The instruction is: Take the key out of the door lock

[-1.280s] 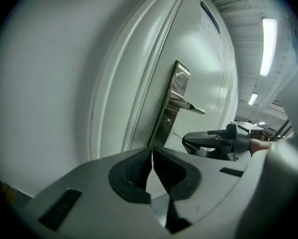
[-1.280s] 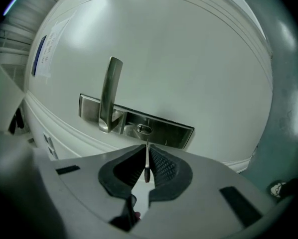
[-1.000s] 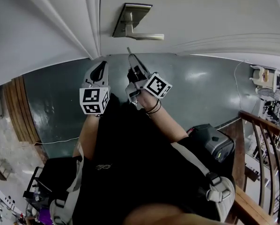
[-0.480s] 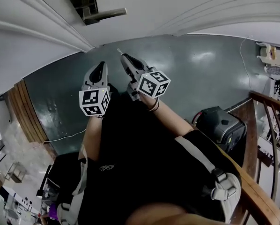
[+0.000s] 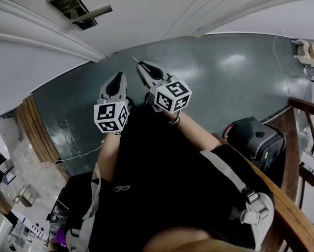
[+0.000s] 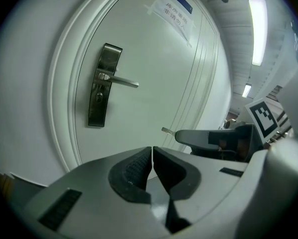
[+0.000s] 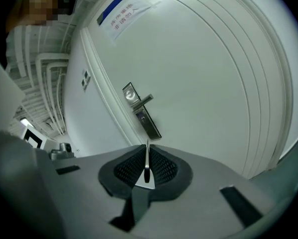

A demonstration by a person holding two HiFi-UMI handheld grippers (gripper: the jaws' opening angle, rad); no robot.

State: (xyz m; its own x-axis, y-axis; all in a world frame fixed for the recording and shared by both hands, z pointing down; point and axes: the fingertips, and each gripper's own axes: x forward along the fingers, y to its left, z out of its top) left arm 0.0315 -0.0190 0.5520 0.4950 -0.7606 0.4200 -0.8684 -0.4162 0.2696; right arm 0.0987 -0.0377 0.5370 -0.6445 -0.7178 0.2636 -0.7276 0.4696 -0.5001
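A thin silver key [image 7: 147,164] stands edge-on between the pads of my right gripper [image 7: 147,156], which is shut on it. Its tip [image 5: 134,60] pokes out past the jaws, well clear of the white door [image 5: 146,14]. The metal lock plate [image 7: 142,111] with its lever handle [image 5: 92,12] has nothing in its keyhole [image 6: 97,97]. To the left of the right gripper, my left gripper [image 5: 117,77] is shut with nothing between its pads [image 6: 139,166]. From the left gripper view, the right gripper [image 6: 209,137] and the key tip [image 6: 166,130] appear at the right.
A paper notice [image 6: 173,9] is stuck high on the door. A black case [image 5: 251,135] sits on the grey-green floor [image 5: 225,83] to my right, beside a wooden stair railing [image 5: 296,156]. Wood panelling [image 5: 39,135] and a white cable [image 5: 83,154] lie to my left.
The door handle has slid from the top centre of the head view to its upper left. Both grippers stand farther from the door, the key still in the right one.
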